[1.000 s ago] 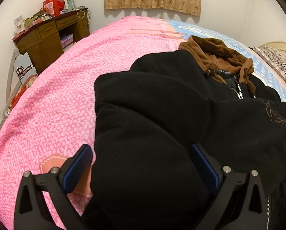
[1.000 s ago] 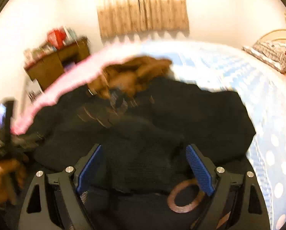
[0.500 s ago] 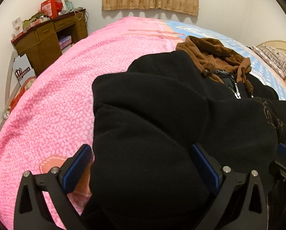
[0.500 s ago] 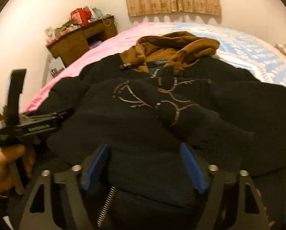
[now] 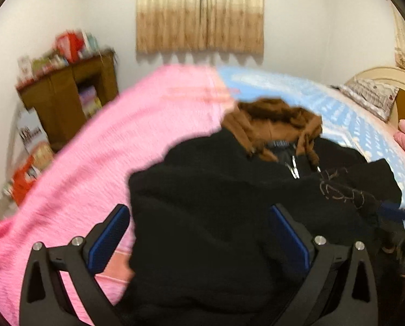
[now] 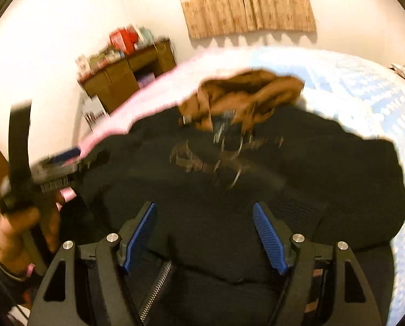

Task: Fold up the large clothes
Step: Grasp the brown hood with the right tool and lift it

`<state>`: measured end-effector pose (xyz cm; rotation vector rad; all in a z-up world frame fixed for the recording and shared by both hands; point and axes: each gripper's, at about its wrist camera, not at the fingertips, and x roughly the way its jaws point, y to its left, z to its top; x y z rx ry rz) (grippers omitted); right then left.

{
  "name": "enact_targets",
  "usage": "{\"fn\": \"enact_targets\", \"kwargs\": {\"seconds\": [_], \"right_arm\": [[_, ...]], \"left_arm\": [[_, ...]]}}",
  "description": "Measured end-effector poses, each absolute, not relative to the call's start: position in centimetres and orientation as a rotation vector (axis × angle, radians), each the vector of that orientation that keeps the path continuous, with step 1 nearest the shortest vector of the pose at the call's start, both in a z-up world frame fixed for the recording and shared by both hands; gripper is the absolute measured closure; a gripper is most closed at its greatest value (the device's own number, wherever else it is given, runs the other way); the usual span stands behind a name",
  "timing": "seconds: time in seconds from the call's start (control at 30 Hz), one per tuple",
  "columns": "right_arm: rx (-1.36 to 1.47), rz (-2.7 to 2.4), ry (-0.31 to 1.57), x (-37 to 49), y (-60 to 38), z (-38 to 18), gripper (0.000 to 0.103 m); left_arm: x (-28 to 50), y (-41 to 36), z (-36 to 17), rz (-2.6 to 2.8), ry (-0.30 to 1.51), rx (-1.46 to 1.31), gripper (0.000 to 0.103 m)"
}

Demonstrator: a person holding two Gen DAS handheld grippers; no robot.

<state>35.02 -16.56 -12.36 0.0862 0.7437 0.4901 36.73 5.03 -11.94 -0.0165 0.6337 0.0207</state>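
1. A wooden desk (image 5: 66,100) cluttered with boxes stood against the wall at far left, beside the bed.
2. The pink bedspread (image 5: 99,163) covered the bed's left part.
3. The left gripper (image 5: 199,233) hovered with its jaws apart, the black fabric between them but not pinched.
4. The black hooded jacket (image 5: 216,203), brown hood (image 5: 273,119) farthest away, lay bunched across the bed.
5. The right gripper (image 6: 205,233) had just narrowed but stood open above the jacket.
6. The blue bedspread (image 5: 338,114) lay at right.
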Motion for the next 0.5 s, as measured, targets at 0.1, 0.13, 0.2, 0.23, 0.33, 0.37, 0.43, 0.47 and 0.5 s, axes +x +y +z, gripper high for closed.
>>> {"fn": "enact_targets", "kwargs": {"seconds": [0.1,0.13,0.2,0.23,0.33,0.37,0.43,0.47,0.5], "right_arm": [[0.089,0.474,0.712,36.6,-18.2,-10.4,0.029],[0.078,0.457,0.715,37.5,-18.4,-10.1,0.029],[0.048,0.426,0.723,39.5,-18.7,-9.7,0.029],[0.025,0.408,0.727,40.7,-18.5,-9.6,0.029],[-0.048,0.360,0.738,44.8,-17.5,-9.0,0.029],[-0.040,0.358,0.748,46.3,-17.2,-8.8,0.029],[0.059,0.380,0.785,50.0,-16.9,-8.0,0.029],[0.121,0.398,0.799,51.6,-17.1,-7.8,0.029],[0.178,0.408,0.816,53.4,-17.0,-7.6,0.029]], "left_arm": [[36.6,6.3,-12.9,-0.001,0.720,-0.025,0.000],[36.4,7.1,-13.3,-0.004,0.755,-0.046,0.000],[35.0,9.0,-13.2,-0.011,0.720,-0.130,0.000],[34.5,9.4,-12.9,-0.025,0.697,-0.162,0.000],[34.0,10.3,-11.8,-0.026,0.628,-0.234,0.000],[34.3,10.1,-11.7,-0.033,0.624,-0.242,0.000],[36.0,9.3,-11.9,-0.048,0.635,-0.226,0.000],[36.7,8.9,-12.1,-0.043,0.641,-0.210,0.000],[37.7,8.3,-12.5,-0.040,0.652,-0.195,0.000]]}}
